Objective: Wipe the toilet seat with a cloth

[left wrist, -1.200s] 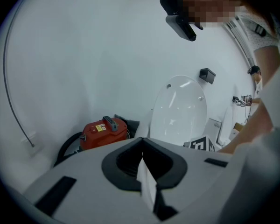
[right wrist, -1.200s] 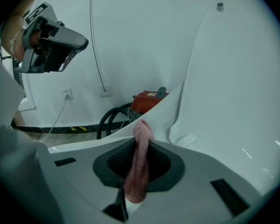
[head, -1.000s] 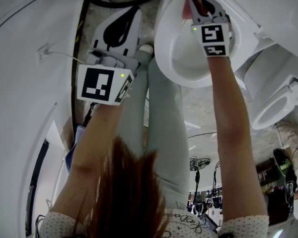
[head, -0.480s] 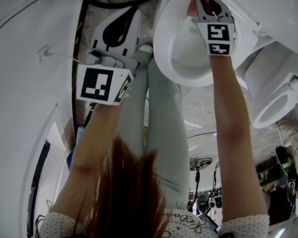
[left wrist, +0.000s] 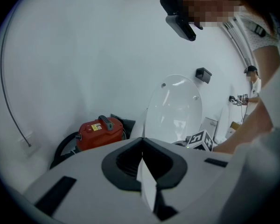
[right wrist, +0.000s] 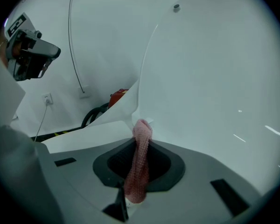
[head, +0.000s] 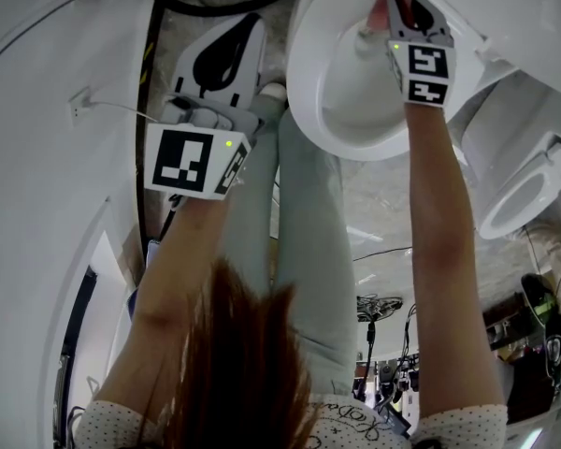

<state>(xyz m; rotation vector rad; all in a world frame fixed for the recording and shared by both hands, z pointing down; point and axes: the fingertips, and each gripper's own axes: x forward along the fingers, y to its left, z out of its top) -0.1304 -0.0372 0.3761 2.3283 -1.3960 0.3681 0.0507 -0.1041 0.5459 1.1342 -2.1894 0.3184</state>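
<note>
- Straight ahead, the white toilet (head: 304,73) takes up most of the scene. Its lid (left wrist: 175,108) stands raised against the wall.
- Beside it on the floor sits a red vacuum cleaner (left wrist: 100,132) with a black hose.
- Over the bowl, the right tool (head: 402,7) reaches to the far side of the seat ring, clenched on a pink cloth (right wrist: 139,167).
- Off to the side, the left tool (head: 234,45) hangs by the person's leg (head: 299,241), well apart from the toilet. Its jaws are pressed together with nothing between them.
- That cloth runs up between the right tool's jaws and pokes out past them. Its bunched tip touches the white surface where the seat meets the upright lid.
</note>
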